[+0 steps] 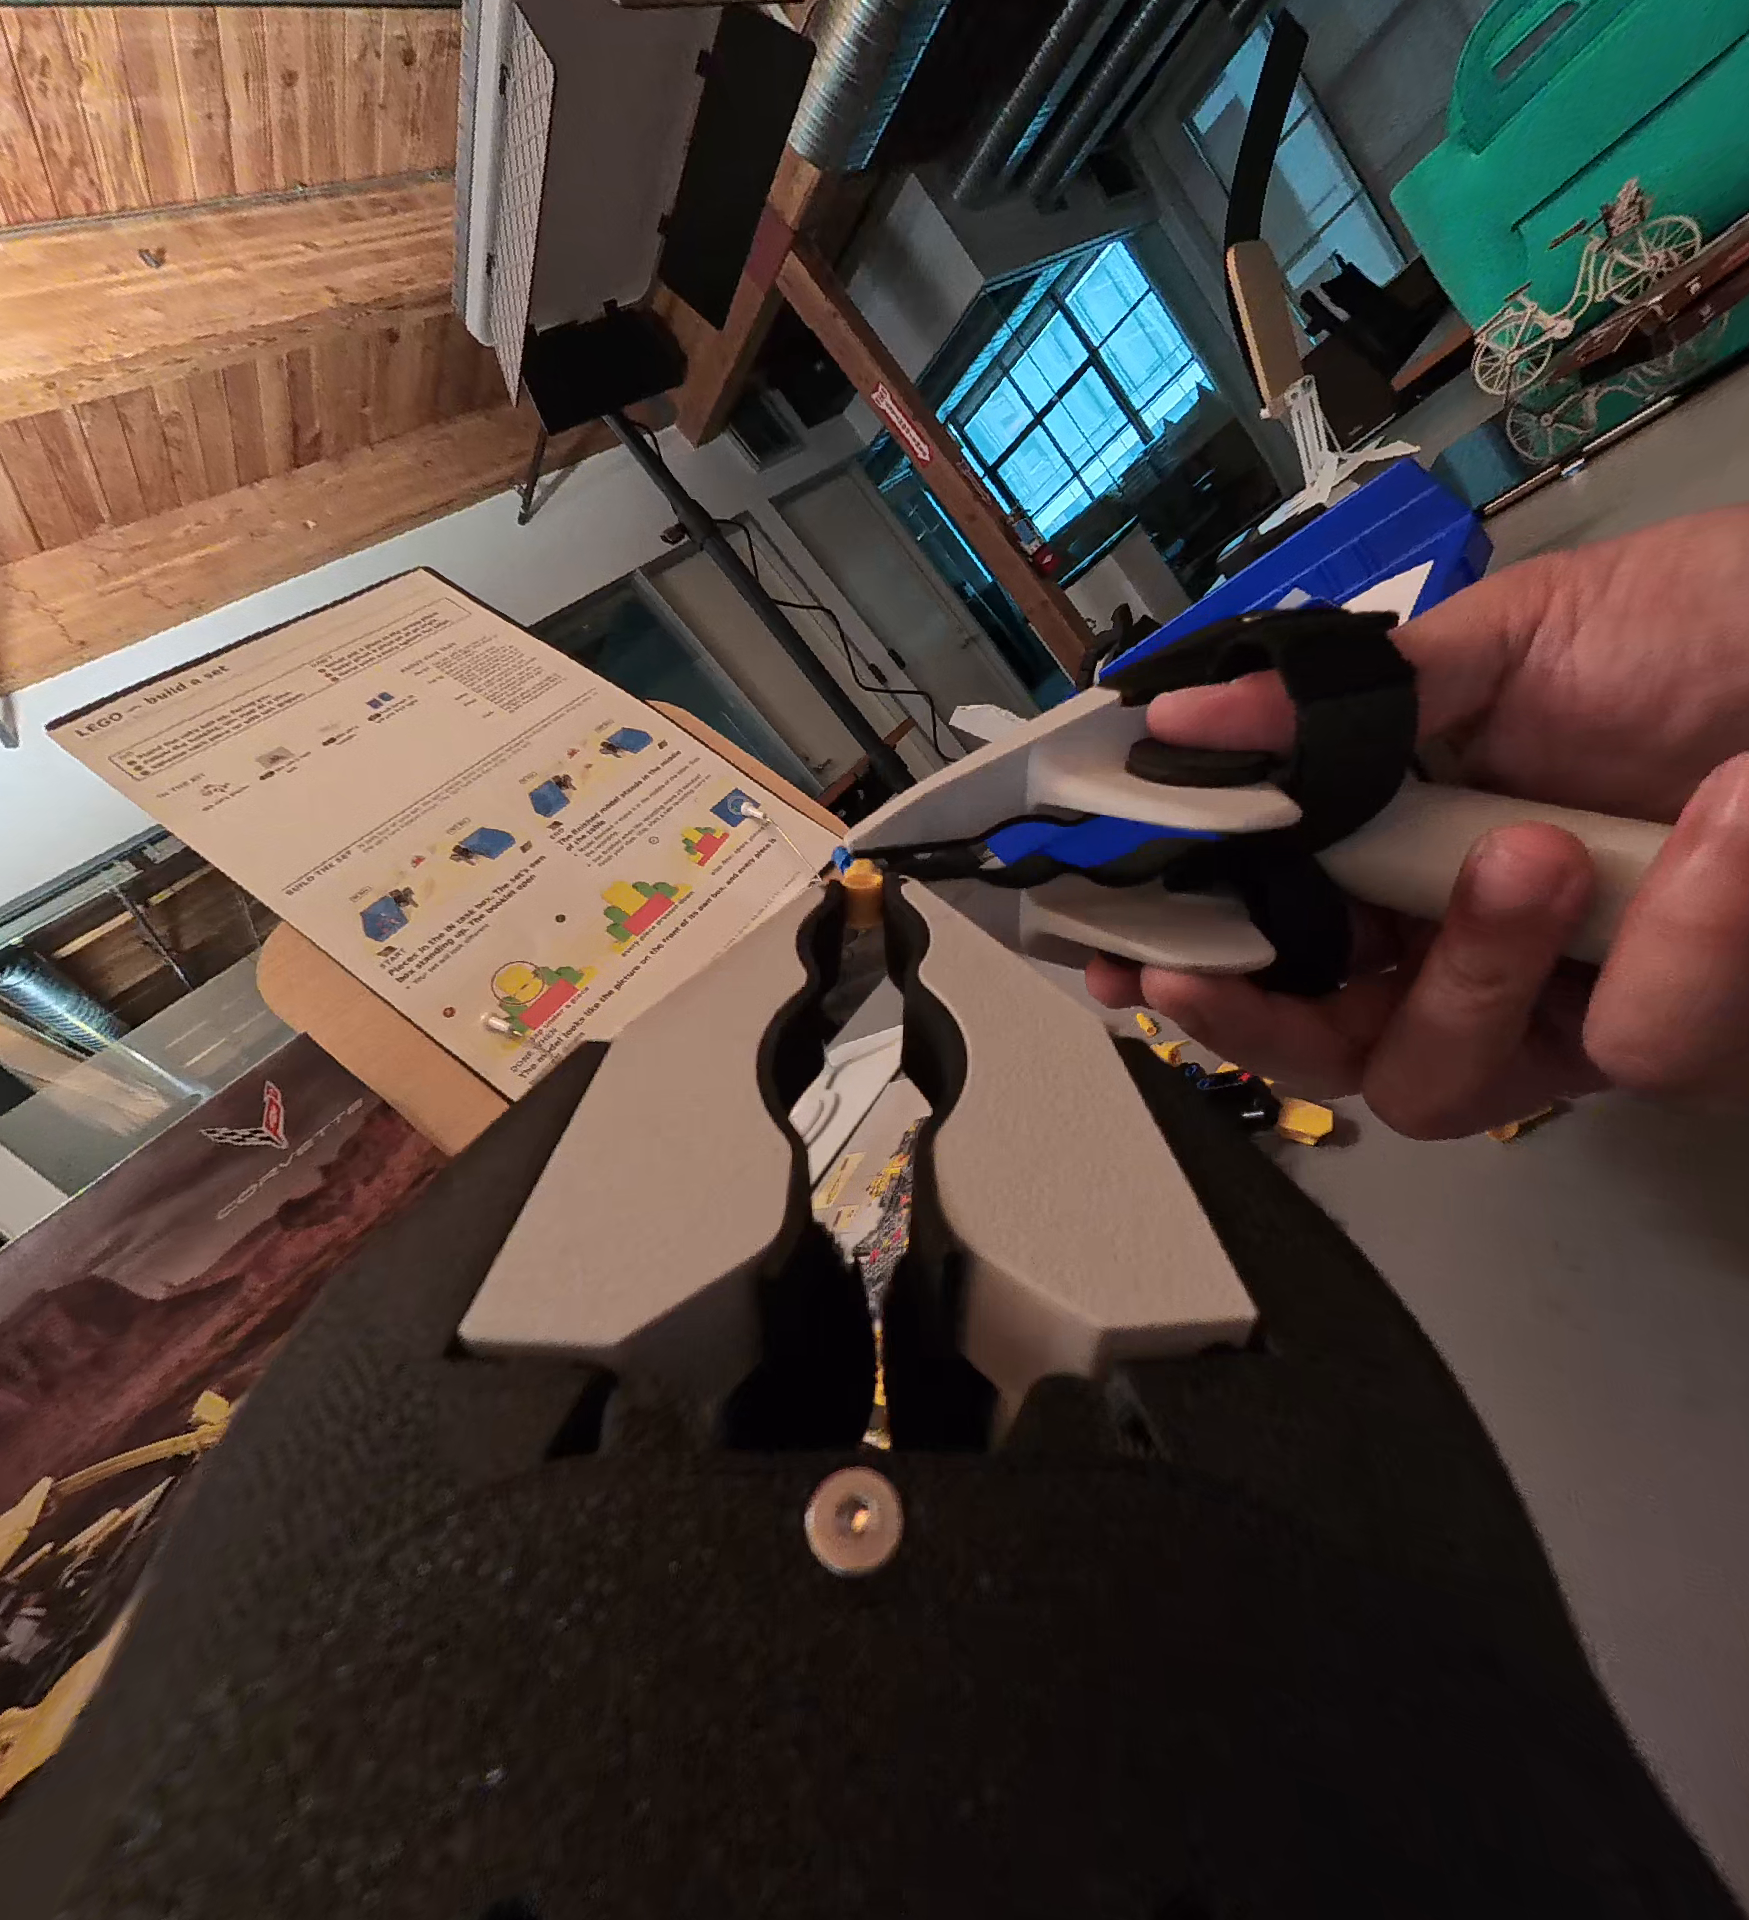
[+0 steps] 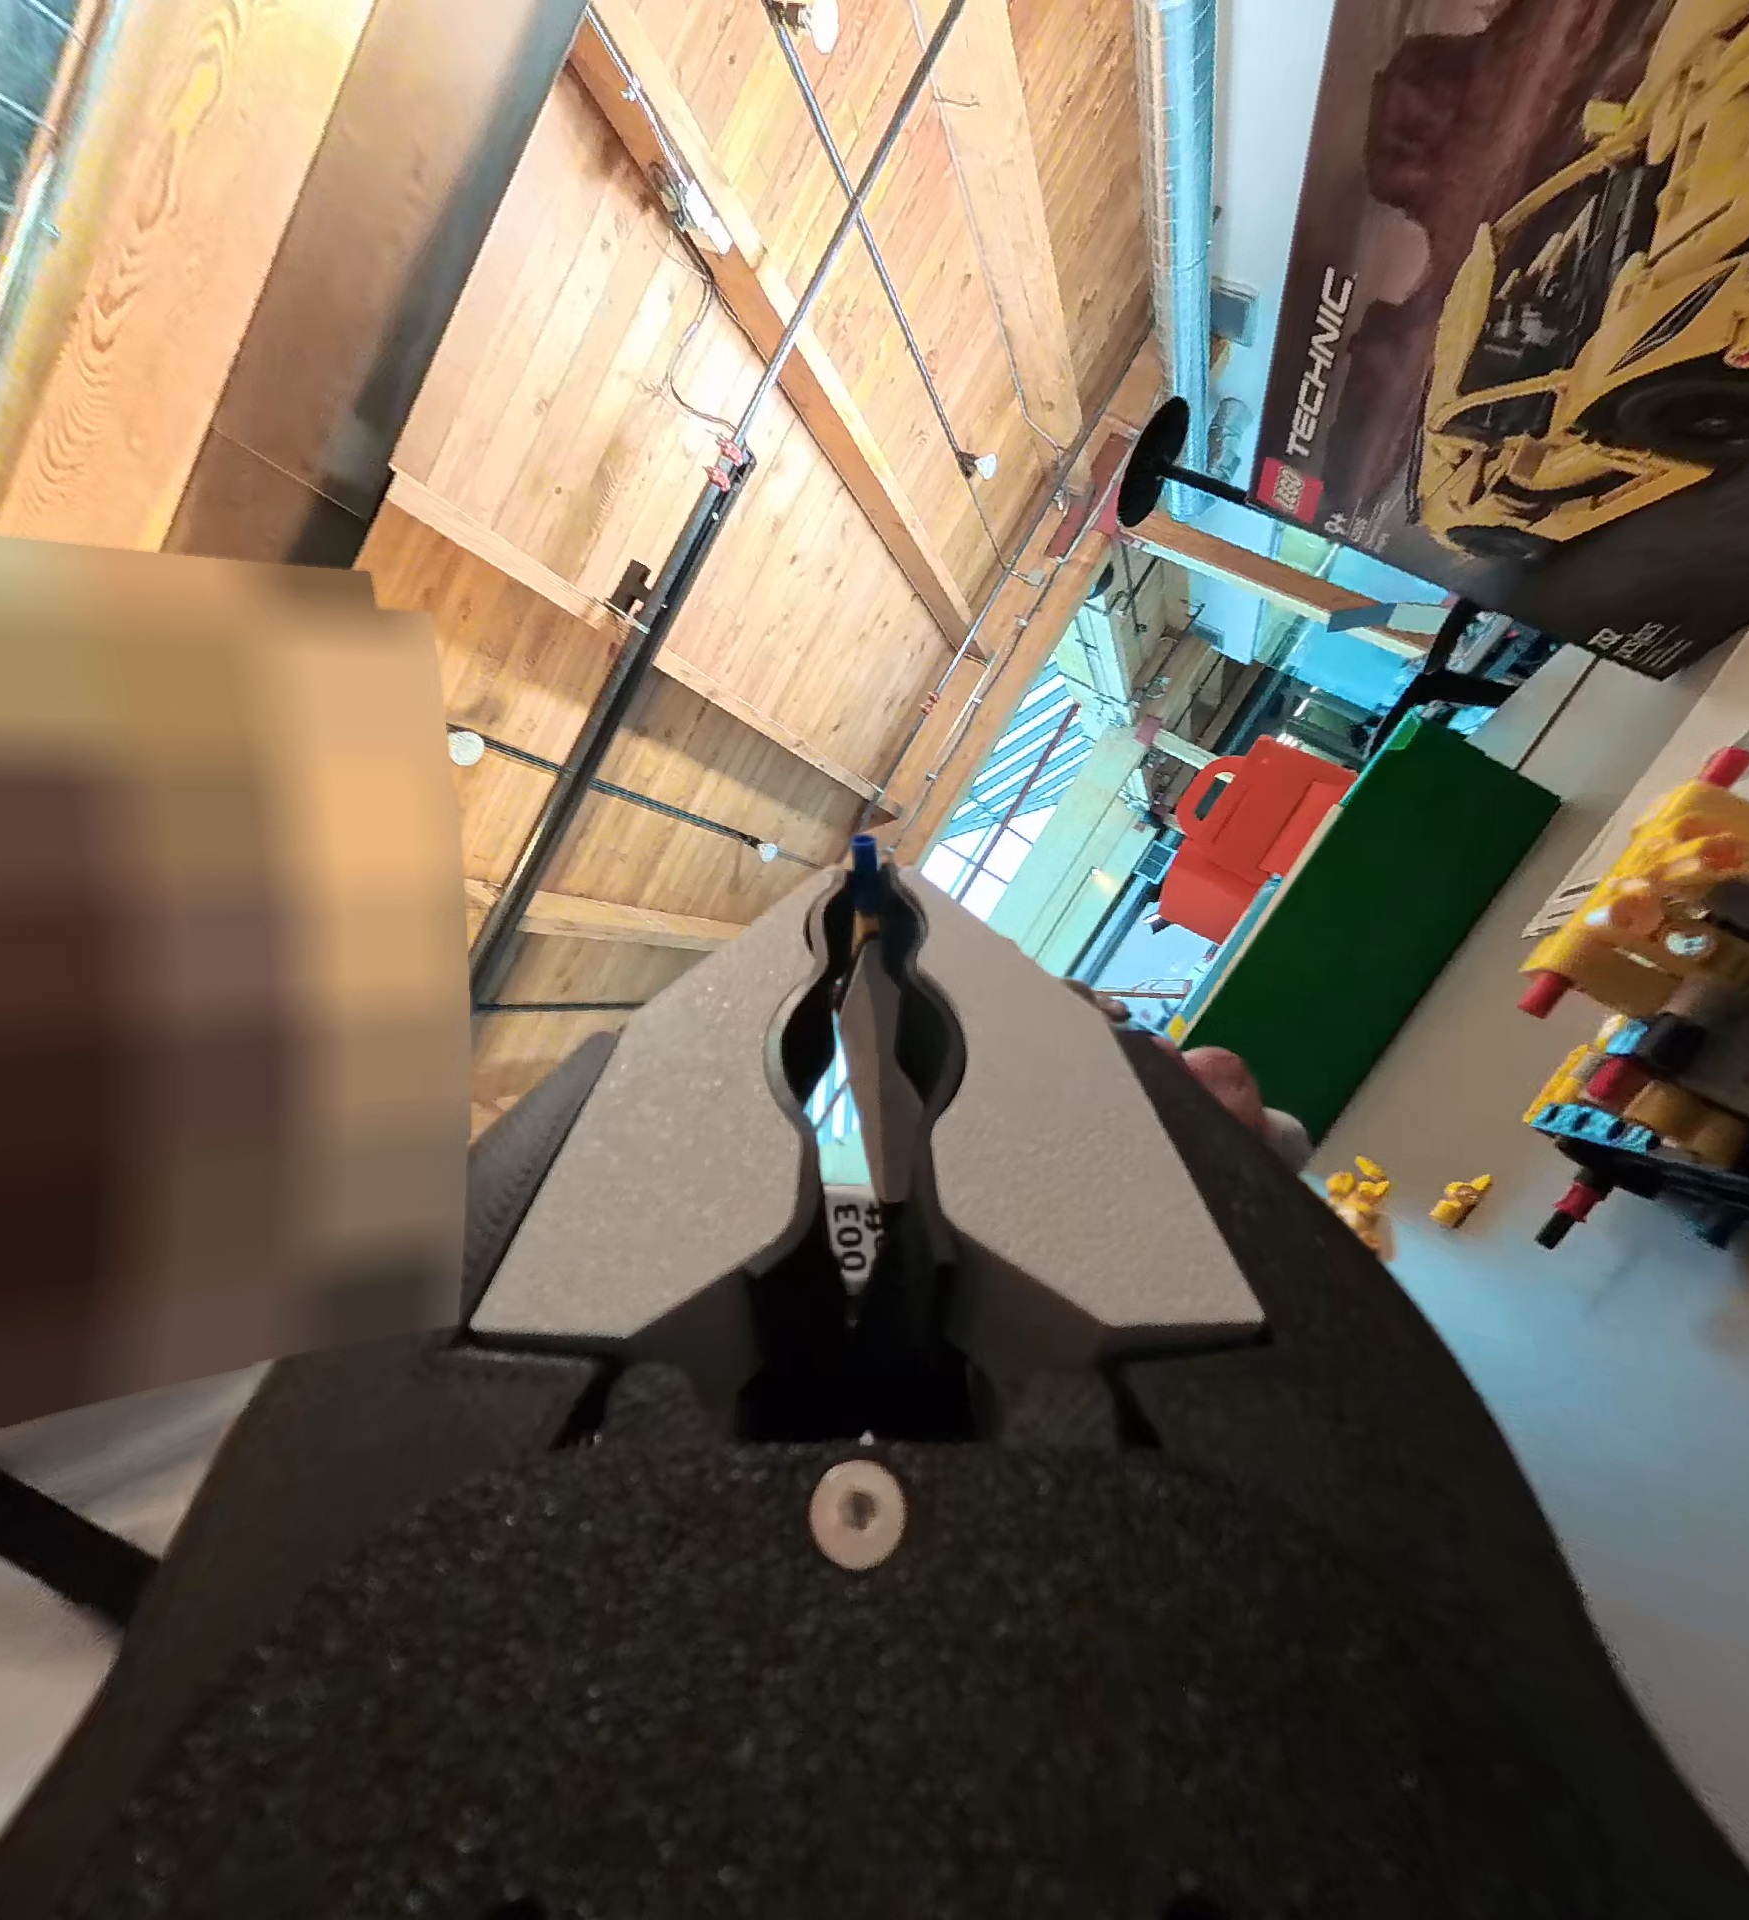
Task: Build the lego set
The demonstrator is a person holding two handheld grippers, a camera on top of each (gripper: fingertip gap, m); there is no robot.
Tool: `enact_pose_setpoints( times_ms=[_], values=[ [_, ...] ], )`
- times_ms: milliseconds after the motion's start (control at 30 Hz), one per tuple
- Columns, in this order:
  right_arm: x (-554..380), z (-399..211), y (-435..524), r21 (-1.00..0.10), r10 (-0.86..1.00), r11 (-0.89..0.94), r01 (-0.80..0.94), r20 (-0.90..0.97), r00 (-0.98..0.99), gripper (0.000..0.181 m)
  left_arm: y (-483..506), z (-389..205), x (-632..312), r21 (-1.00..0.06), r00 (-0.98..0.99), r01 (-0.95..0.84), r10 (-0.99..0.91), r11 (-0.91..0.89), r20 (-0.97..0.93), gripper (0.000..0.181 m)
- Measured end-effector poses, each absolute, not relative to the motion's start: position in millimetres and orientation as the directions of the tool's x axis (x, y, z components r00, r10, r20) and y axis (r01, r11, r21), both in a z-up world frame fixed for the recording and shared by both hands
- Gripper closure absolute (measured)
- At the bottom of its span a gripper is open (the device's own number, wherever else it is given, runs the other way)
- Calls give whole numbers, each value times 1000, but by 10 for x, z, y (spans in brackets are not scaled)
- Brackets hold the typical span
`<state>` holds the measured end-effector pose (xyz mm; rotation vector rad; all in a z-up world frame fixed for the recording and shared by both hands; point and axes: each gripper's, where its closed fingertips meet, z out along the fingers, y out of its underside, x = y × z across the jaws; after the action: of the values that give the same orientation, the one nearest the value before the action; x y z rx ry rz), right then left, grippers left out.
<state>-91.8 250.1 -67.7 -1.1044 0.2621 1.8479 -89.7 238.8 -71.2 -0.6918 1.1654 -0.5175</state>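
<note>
My left gripper (image 1: 862, 906) is shut on a small yellow Lego piece (image 1: 863, 894) at its fingertips, held up in the air. My right gripper (image 1: 854, 854), held by a hand, comes in from the right with its tips right at that piece. It is shut on a small blue pin (image 1: 840, 858). In the right wrist view the right gripper (image 2: 865, 883) pinches the blue pin (image 2: 864, 857), which sticks out past the tips. The left gripper's grey finger shows through the gap behind it. A partly built yellow model (image 2: 1680, 987) stands on the grey table at the right.
Loose yellow pieces (image 1: 1301, 1120) lie on the table (image 1: 1576, 1351), and they also show in the right wrist view (image 2: 1358, 1195). The set's box (image 2: 1576, 260) and an instruction sheet (image 1: 496, 831) stand at the back. A blue bin (image 1: 1369, 561) and a green bin (image 2: 1369, 914) are nearby. Less than 4 cm separates the two grippers' tips.
</note>
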Motion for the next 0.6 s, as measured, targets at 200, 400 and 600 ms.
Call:
enact_pose_setpoints(
  times_ms=[200,400,600],
  values=[
    [-937,-633,2492,-135,588,-549,-825,-764,-267,179,2375,-676,-919,-682,370,-5,-632,731,-681,174],
    [-953,-607,2497,-145,601,-510,-848,-765,-231,179,2383,-648,-939,-684,405,-14,-621,730,-671,174],
    [-959,-606,2494,-135,603,-503,-854,-763,-235,179,2377,-645,-945,-698,408,-1,-637,716,-654,175]
  ],
)
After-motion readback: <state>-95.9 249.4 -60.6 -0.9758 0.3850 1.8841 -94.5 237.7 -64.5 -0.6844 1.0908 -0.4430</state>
